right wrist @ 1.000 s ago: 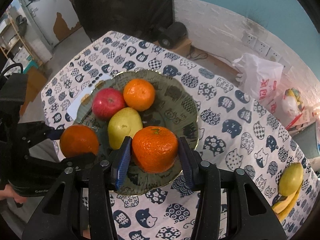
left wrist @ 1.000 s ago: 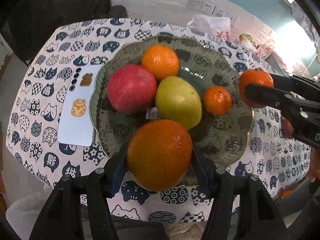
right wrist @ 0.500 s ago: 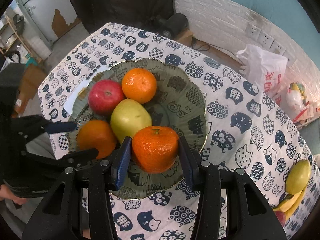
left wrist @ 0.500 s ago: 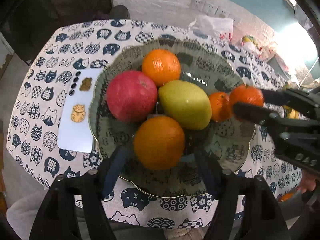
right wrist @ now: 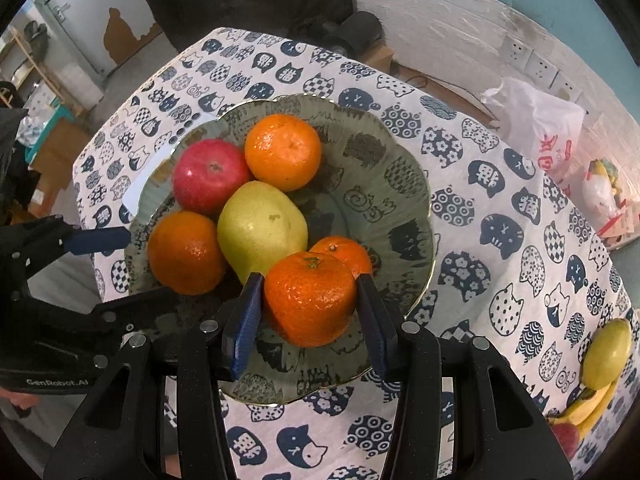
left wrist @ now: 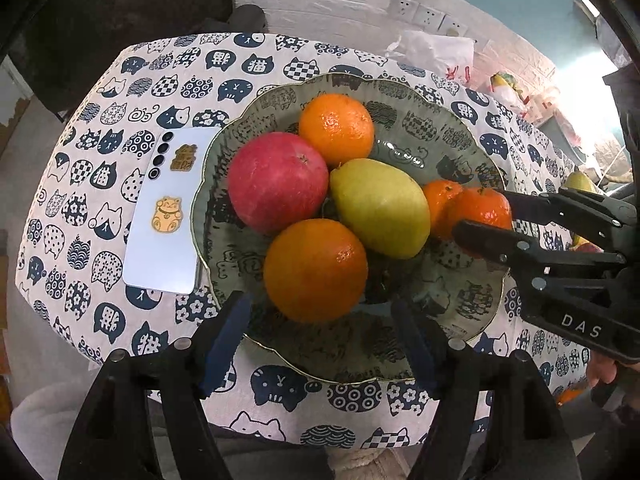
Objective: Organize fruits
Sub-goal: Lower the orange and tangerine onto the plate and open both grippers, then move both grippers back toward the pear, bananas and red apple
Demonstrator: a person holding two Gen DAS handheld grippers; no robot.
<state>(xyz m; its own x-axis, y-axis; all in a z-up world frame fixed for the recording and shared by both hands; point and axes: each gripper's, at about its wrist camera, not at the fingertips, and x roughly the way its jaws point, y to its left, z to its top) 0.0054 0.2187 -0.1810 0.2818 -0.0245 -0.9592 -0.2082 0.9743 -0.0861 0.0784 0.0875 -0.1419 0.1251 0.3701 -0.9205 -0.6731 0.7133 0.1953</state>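
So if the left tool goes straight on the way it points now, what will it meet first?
Most likely the large orange lying in the green plate. The left tool is open and the orange sits just ahead between its fingers, not gripped. Depth is unclear, so it might meet the plate first.

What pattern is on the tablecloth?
Navy cat faces on white tablecloth; clearest in the right wrist view.

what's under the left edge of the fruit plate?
A white phone, back side up with gold cat stickers, lies on the cat-print tablecloth. The plate rim overlaps its right edge; how far it reaches underneath is hidden.
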